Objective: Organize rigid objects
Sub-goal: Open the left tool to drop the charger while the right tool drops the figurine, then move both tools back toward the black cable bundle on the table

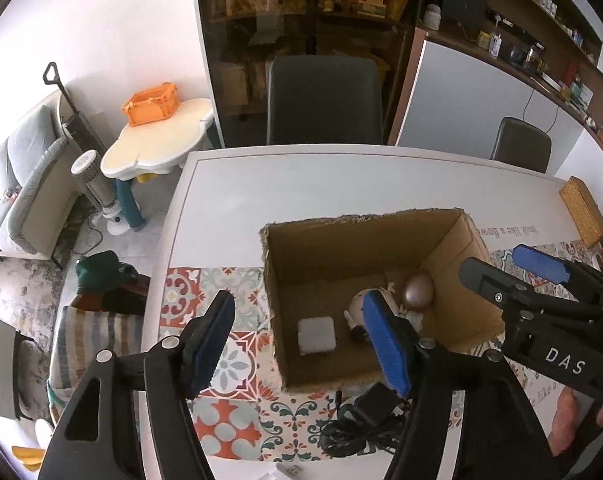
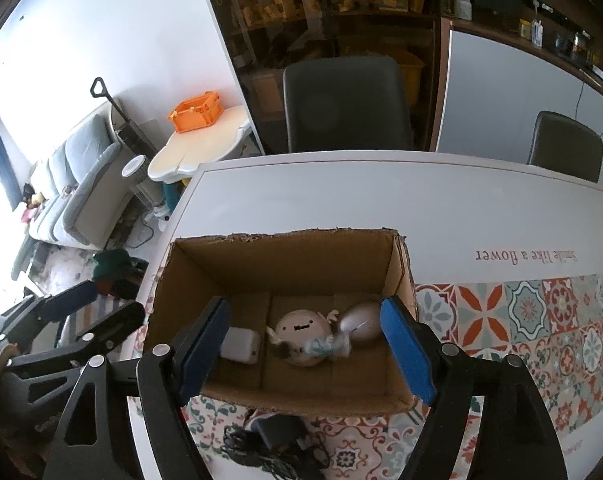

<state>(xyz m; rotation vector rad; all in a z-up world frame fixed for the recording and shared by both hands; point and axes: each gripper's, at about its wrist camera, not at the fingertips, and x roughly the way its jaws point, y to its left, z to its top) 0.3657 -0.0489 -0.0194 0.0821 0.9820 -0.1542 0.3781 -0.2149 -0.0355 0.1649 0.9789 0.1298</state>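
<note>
Two empty grippers above an open cardboard box on the table.

Nearest, the left gripper point(image 1: 305, 344) and right gripper point(image 2: 305, 348) both have their fingers spread wide, holding nothing. Under them a black adapter with cable point(image 2: 273, 440) lies before the cardboard box point(image 2: 285, 256). Inside the box are a white block point(image 2: 241, 346), a round toy point(image 2: 299, 326) and a grey mouse point(image 2: 361, 322).

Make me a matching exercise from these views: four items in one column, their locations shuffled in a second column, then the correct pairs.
Items:
1. white square block
2. black adapter with cord
3. orange crate
4. silvery egg-shaped object

Locations:
A. on the cream side table
B. right end of the cardboard box floor
C. on the patterned mat, in front of the box
D. left end of the box floor

Pairs: 1-D, 2-C, 3-A, 4-B
</note>
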